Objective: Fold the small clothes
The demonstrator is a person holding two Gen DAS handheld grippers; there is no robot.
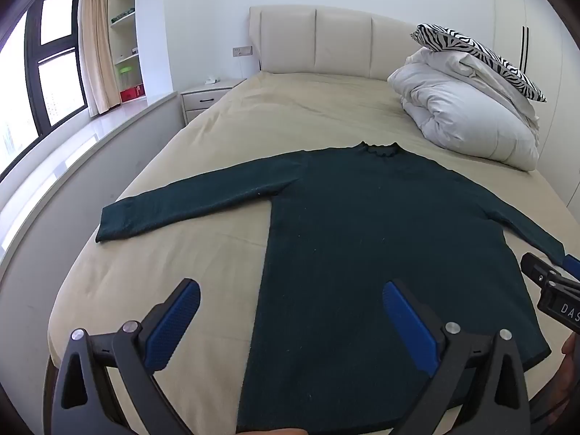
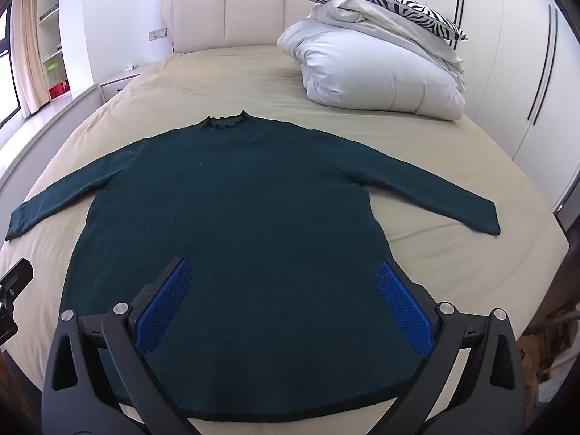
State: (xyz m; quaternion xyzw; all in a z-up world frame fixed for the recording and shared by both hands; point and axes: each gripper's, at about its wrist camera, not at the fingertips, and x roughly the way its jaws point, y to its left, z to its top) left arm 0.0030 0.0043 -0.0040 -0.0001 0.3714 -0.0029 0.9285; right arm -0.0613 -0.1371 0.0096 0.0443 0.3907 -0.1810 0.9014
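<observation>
A dark green long-sleeved sweater lies flat on the beige bed, collar toward the headboard and both sleeves spread out. My left gripper hovers open above the sweater's lower left edge, holding nothing. My right gripper hovers open above the sweater's lower right part, also with nothing between its fingers. The right gripper's tip shows at the right edge of the left wrist view. Part of the left gripper's body shows at the left edge of the right wrist view.
A folded white duvet with a zebra-print pillow on top sits at the bed's far right. A nightstand, window ledge and shelves stand to the left. White wardrobe doors line the right.
</observation>
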